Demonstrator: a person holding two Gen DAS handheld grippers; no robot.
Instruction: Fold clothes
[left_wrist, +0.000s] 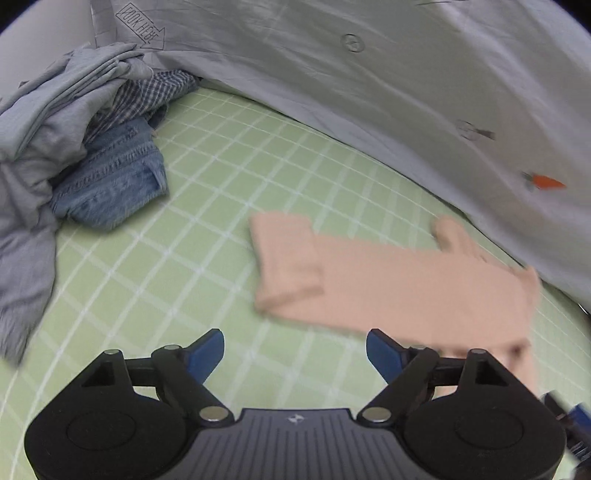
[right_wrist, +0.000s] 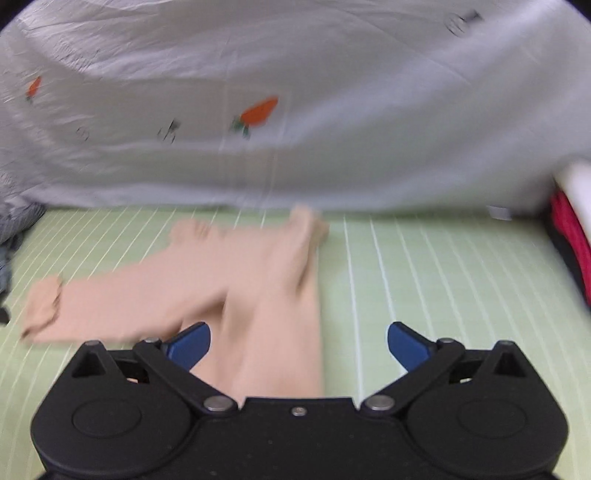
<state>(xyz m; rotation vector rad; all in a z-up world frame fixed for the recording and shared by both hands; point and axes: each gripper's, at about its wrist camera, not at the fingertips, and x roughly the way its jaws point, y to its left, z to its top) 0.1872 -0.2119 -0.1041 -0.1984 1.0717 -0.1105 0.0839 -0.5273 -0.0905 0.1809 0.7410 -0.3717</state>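
Note:
A peach-coloured garment lies flat on the green checked sheet, partly folded, with one end doubled over at its left. My left gripper hovers above the sheet at the garment's near edge, blue pads wide apart, nothing between them. In the right wrist view the same peach garment spreads in two legs. My right gripper stands open over the nearer leg, with the cloth lying beneath the gap and the pads not pressing it. Both views are blurred.
A heap of unfolded clothes sits at the left: grey cloth, a checked shirt and blue denim. A white quilt with carrot prints rises behind the sheet. Red and white fabric lies at the right edge.

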